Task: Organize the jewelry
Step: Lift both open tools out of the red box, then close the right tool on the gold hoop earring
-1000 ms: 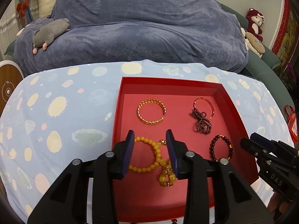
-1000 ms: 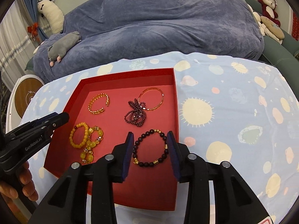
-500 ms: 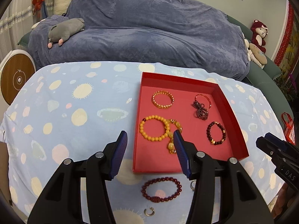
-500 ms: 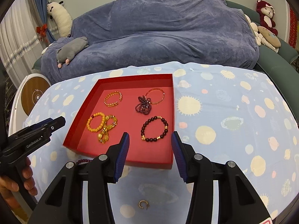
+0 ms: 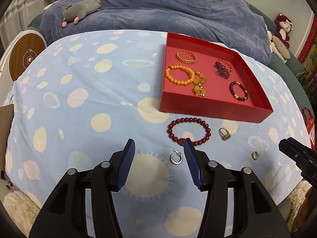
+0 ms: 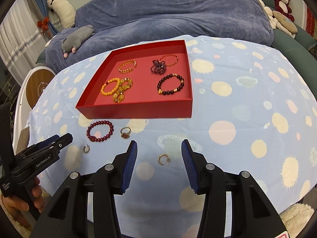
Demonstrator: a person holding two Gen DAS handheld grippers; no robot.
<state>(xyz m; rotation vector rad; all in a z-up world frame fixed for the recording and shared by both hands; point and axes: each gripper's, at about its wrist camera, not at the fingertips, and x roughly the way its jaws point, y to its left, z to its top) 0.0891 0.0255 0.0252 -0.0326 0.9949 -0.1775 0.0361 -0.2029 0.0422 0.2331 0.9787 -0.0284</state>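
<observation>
A red tray (image 5: 208, 109) (image 6: 138, 112) on the spotted cloth holds a yellow bead bracelet (image 5: 174, 81), a gold bangle (image 5: 186, 57), a dark bead bracelet (image 6: 170, 93) and a dark red beaded cluster (image 6: 158, 67). In front of the tray lie a red bead bracelet (image 5: 178, 121) (image 6: 108, 122), a ring (image 5: 223, 133) (image 6: 125, 132) and two hoop earrings. My left gripper (image 5: 158, 141) is open, with one earring (image 5: 176, 158) lying on the cloth between its fingers, untouched. My right gripper (image 6: 159, 142) is open over the other earring (image 6: 163, 159).
A sofa under a blue cover (image 5: 158, 10) runs behind the table, with plush toys (image 6: 79, 37) on it. A round wooden-faced object (image 5: 25, 57) stands at the left. A person's hand (image 6: 17, 204) holds the left gripper's handle. The table's near edge is just below both grippers.
Both grippers have drawn back from over the tray to the near part of the cloth, and their jaws stand wider. The loose bracelet, ring and earrings have come into view.
</observation>
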